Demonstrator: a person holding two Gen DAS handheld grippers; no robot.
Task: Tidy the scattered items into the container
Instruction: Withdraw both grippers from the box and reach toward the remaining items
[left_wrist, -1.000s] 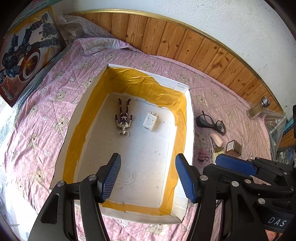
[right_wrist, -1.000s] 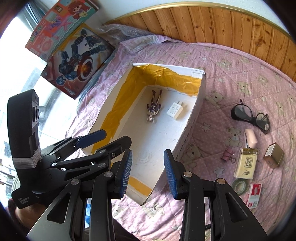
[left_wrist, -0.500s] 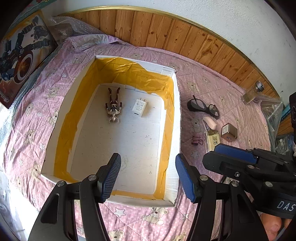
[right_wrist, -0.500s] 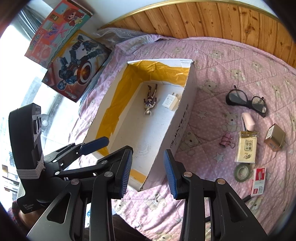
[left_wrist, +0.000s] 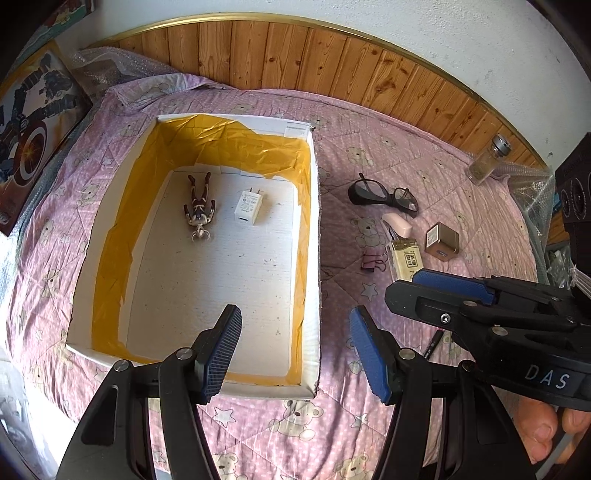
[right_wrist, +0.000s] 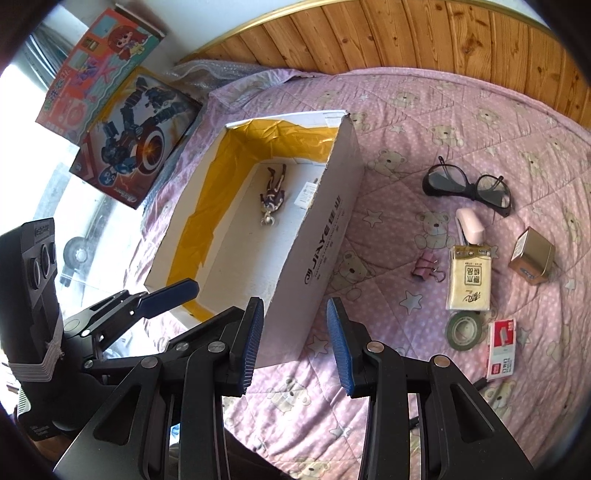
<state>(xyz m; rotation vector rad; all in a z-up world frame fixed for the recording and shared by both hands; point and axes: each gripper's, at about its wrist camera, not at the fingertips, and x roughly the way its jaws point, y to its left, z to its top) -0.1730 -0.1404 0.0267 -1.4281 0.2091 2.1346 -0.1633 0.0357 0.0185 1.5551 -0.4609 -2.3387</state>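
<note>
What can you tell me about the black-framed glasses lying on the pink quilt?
The black-framed glasses have a thick dark plastic-looking frame and two clear lenses. They rest unfolded on the pink bear-print quilt, with thin temple arms sticking up behind the lenses. They lie apart from the white foam box, beyond the small pink stapler-like item. Neither gripper touches them, and they look intact.

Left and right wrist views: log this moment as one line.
left gripper: open, empty | right gripper: open, empty | box: figurine, charger | bedspread: glasses, binder clip, tape roll outside
</note>
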